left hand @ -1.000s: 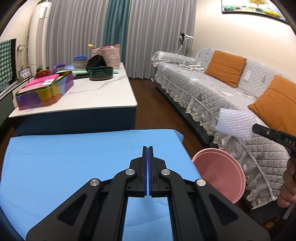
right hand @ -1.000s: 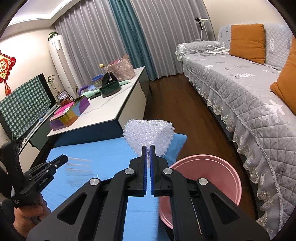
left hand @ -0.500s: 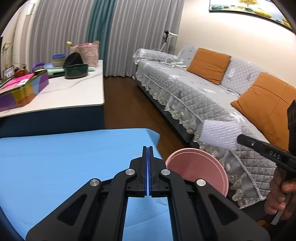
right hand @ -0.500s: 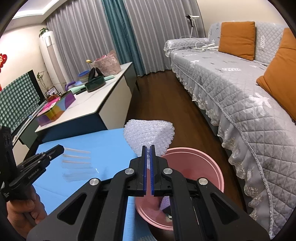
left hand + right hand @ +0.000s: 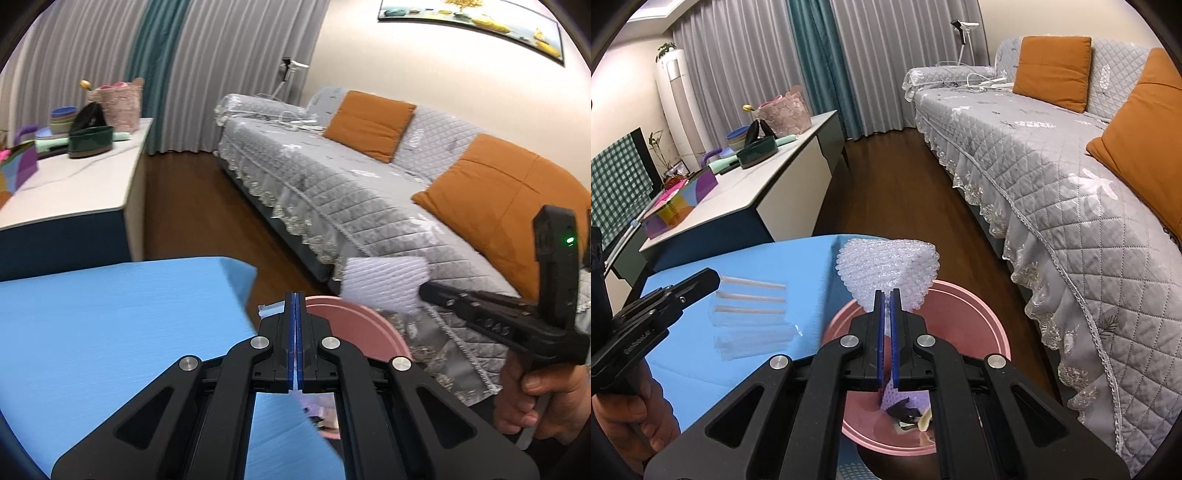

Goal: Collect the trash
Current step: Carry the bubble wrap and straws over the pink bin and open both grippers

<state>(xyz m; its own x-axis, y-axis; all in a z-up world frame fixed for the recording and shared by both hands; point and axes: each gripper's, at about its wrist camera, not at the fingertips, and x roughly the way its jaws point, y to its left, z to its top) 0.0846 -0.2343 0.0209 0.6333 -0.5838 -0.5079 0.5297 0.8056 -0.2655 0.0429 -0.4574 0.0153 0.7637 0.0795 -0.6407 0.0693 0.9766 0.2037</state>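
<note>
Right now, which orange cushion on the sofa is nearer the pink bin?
The larger-looking orange cushion at the right edge of the right wrist view, on the sofa's near stretch by the pink bin. The other cushion sits farther back, toward the curtains.

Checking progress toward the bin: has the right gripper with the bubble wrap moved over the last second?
Yes. The right gripper, shut on the bubble wrap, has come from over the blue table edge to above the pink bin.

Bubble wrap point(image 5: 886, 271) lowered (over bin point(image 5: 975, 306)).
</note>
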